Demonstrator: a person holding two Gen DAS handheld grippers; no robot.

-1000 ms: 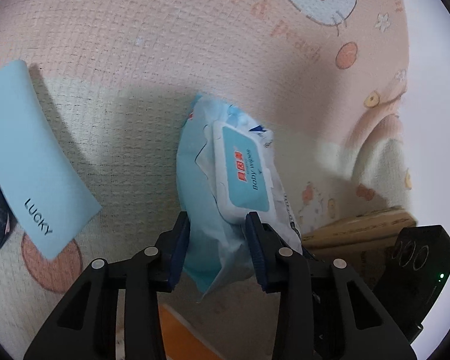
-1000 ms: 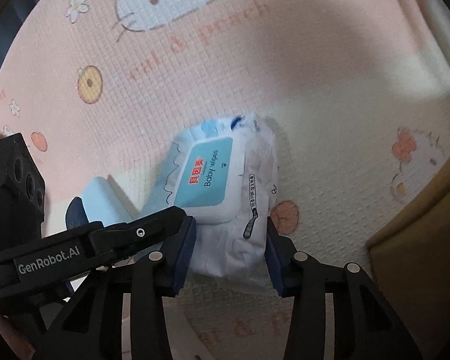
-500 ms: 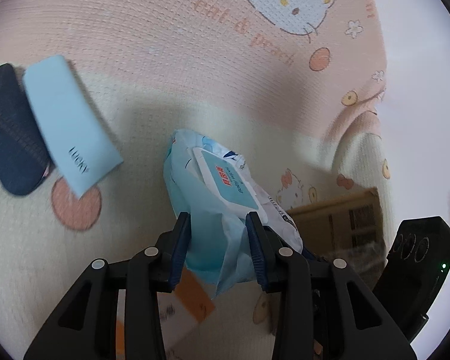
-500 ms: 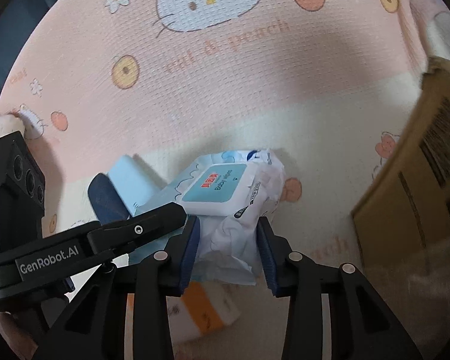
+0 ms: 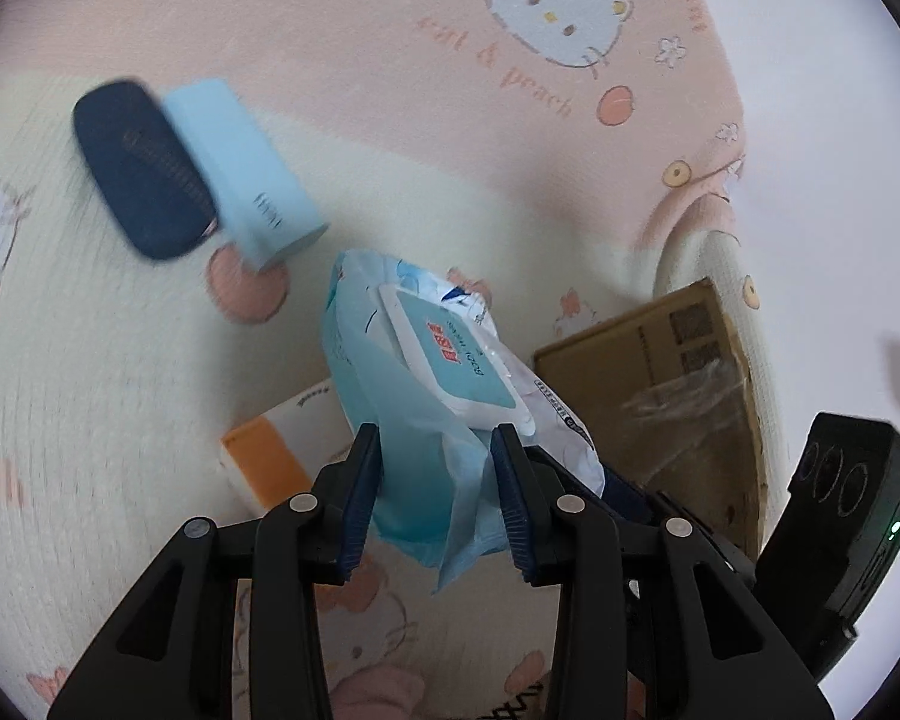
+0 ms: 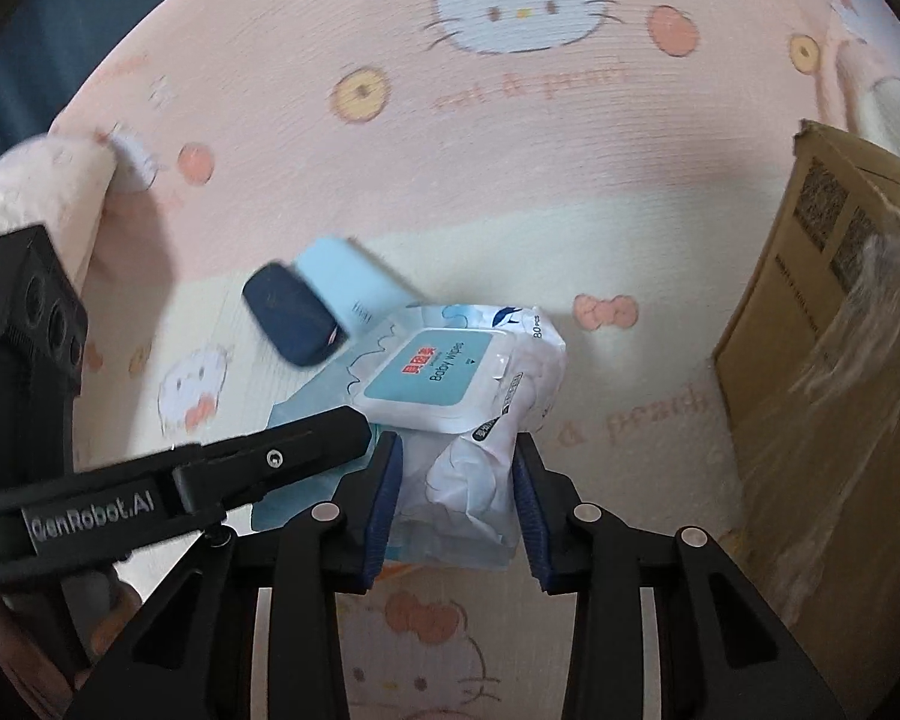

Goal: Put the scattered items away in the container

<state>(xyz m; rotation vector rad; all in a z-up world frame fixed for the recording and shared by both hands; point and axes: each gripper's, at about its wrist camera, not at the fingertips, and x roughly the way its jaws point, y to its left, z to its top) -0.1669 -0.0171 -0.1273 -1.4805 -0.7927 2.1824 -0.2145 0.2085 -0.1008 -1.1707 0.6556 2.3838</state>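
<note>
A soft blue-and-white pack of baby wipes [image 5: 426, 384] hangs in the air between both grippers. My left gripper [image 5: 435, 486] is shut on its blue end. My right gripper [image 6: 456, 492] is shut on its crumpled white end [image 6: 474, 468]. The pack is lifted above the pink cartoon-cat mat [image 5: 390, 60]. A brown cardboard box [image 5: 660, 372] stands to the right; in the right wrist view [image 6: 828, 330] its side is close by. On the mat lie a dark blue case [image 5: 141, 171], a light blue box [image 5: 246, 174] and an orange-and-white box [image 5: 282, 444].
The left gripper's arm [image 6: 168, 486] crosses the lower left of the right wrist view. The right gripper's camera housing [image 5: 858, 510] shows at the lower right of the left wrist view. The mat's folded edge [image 6: 48, 180] rises at the left.
Both grippers have lifted the wipes pack higher off the mat. The cardboard box has come closer on the right, and the orange-and-white box now shows below the pack.
</note>
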